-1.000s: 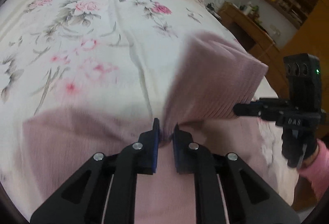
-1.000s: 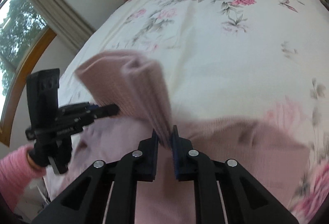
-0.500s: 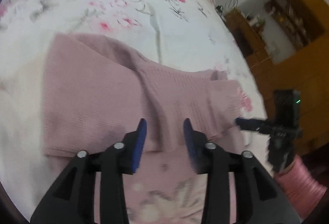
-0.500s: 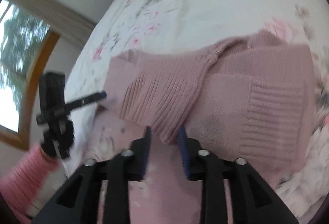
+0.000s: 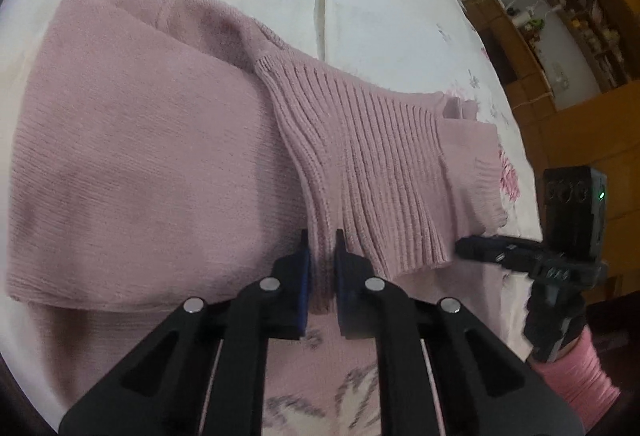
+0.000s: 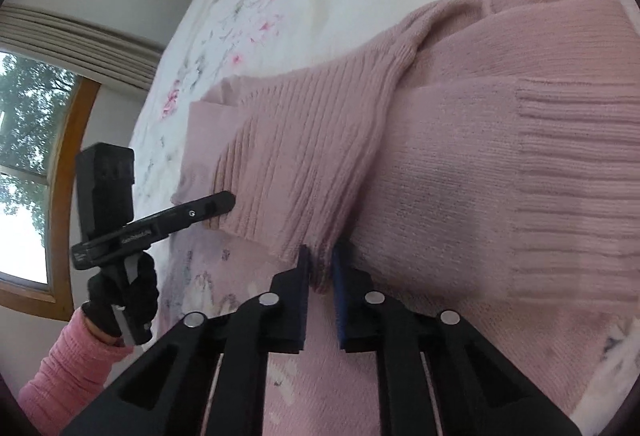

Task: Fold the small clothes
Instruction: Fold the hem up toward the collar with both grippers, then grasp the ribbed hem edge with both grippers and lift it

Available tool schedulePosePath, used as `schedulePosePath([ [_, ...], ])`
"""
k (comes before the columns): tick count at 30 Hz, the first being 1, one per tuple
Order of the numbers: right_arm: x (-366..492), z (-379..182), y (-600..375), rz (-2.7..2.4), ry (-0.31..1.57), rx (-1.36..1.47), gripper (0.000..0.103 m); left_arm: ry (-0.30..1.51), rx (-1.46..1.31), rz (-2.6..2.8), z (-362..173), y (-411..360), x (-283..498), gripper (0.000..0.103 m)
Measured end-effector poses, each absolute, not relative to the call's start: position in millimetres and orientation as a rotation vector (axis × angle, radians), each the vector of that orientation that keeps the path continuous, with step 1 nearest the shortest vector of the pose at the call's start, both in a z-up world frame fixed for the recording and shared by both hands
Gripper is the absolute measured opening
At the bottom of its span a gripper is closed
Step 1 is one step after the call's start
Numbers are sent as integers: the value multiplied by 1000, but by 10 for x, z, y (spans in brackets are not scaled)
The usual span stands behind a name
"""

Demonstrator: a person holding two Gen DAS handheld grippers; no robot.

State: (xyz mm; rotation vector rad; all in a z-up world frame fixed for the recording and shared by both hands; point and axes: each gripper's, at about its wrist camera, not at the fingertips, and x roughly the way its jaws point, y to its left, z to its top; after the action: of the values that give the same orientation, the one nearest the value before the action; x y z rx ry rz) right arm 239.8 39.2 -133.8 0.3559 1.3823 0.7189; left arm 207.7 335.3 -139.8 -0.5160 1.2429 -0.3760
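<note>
floral bedspread (image 5: 360, 7) — wooden shelves (image 5: 592, 15), curtained window (image 6: 36, 139)

Left gripper (image 5: 321, 256): black frame with triangular cut-outs, two fingers lined with blue pads (image 5: 305, 276), four round silver screws (image 5: 269, 284) set across the linkages. Right gripper (image 6: 320, 264): identical black build, blue pads, four silver screws. A black box-shaped camera block (image 5: 573, 213) with a small green light (image 5: 601, 194) is mounted above the right unit's handle; white lettering, too small to be read, is printed along the left unit's finger bar (image 6: 136, 234). A black glove (image 6: 124, 296) and a pink ribbed knit sleeve (image 6: 70, 372) are worn.
</note>
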Motion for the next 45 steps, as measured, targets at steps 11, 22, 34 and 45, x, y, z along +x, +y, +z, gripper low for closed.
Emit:
schedulePosePath([
  [11,2353,-1561,425,652,1426,296,10,1243,-345,-355,-1441,3334,1995,13],
  [22,1335,-797,171,567,1261,62,32,1177,-188,-143,-730,3436,839,57],
  [34,-221,-838,-580,399,1371,144,47,1335,-223,25,-773,3820,-718,66],
  [45,-892,-1256,-929,323,1524,272,48,1452,-360,54,-1132,3984,-1366,70],
])
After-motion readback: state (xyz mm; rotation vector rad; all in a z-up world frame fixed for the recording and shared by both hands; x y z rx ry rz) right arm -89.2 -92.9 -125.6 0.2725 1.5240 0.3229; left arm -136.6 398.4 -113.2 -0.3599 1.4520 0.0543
